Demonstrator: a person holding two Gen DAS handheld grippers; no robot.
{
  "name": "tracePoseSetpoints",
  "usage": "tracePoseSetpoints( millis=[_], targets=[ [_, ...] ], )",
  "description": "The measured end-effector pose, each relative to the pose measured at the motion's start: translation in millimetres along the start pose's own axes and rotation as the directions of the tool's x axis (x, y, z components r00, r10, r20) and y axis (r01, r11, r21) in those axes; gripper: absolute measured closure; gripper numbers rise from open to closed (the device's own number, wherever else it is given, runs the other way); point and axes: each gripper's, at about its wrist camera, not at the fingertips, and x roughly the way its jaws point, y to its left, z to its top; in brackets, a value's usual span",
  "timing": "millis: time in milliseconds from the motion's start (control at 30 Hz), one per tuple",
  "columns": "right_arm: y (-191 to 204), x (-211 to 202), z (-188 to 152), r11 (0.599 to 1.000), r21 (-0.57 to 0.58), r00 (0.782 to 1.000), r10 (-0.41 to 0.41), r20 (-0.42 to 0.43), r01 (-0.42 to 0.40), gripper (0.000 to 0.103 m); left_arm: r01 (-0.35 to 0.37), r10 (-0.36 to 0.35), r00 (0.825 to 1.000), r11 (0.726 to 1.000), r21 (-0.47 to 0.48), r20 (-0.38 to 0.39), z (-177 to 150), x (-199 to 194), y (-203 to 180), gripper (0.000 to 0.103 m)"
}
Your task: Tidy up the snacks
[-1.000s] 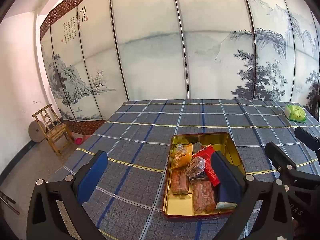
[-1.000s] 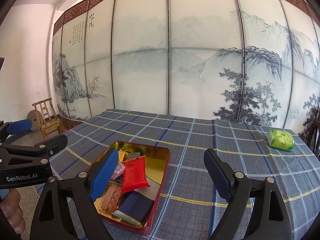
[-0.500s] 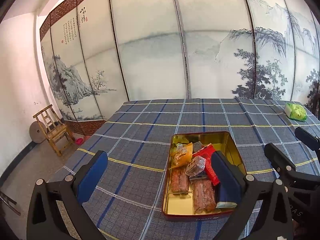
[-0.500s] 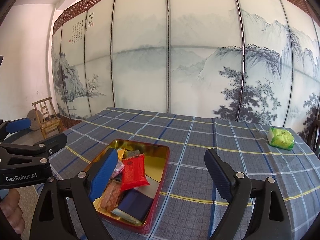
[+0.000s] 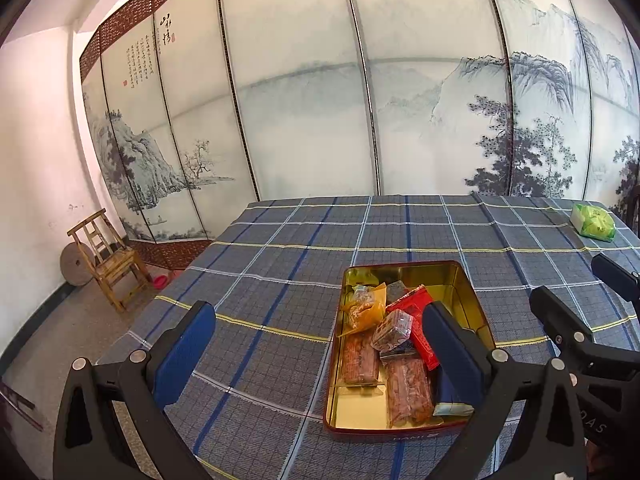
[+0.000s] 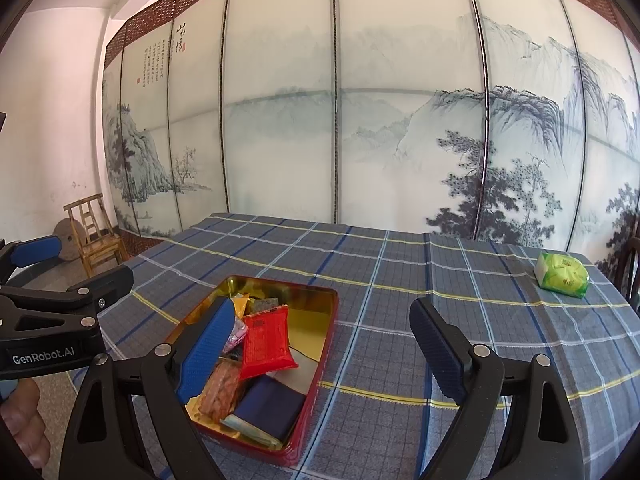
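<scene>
We are eyeing the green packet point(image 6: 563, 274) lying far right of the tin point(image 6: 320, 322), nearer our spread, empty right tongs point(image 6: 320, 352) than our equally spread left tongs point(image 5: 316, 354).

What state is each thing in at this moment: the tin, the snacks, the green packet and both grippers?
Tin: open, no lid on it, flat on the table, partly filled.
Red packet: sealed, lying on top of other snacks in the tin.
Dark blue packet: lying flat at the tin's near end.
Green packet: sealed, alone on the tablecloth, outside the tin.
Left gripper: open, empty.
Right gripper: open, empty.
</scene>
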Motion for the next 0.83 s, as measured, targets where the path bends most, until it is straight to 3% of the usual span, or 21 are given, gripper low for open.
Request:
tracePoseSetpoints(
  millis=[567,700,833],
  targets=[
    [-7.8,3.6,-7.1,1.000,0.011,1.000,-0.003,-0.017,0.003,0.013,0.002,-0.001,1.000,0.999,0.048,-0.026,-1.9,5.7,-7.6,0.000],
    [-33.1,14.5,-19.5,1.000,0.018,0.998,-0.023,-0.062,0.024,0.013,0.022,-0.020,0.999,0.998,0.064,-0.030,4.5,10.2,-19.6,0.000],
    [-82.8,27.5,-32.5,0.996,0.012,0.985,-0.086,-0.147,0.089,0.012,0.031,-0.030,0.999,0.993,0.116,-0.013,16.2,8.6,-46.9,0.000]
  ],
)
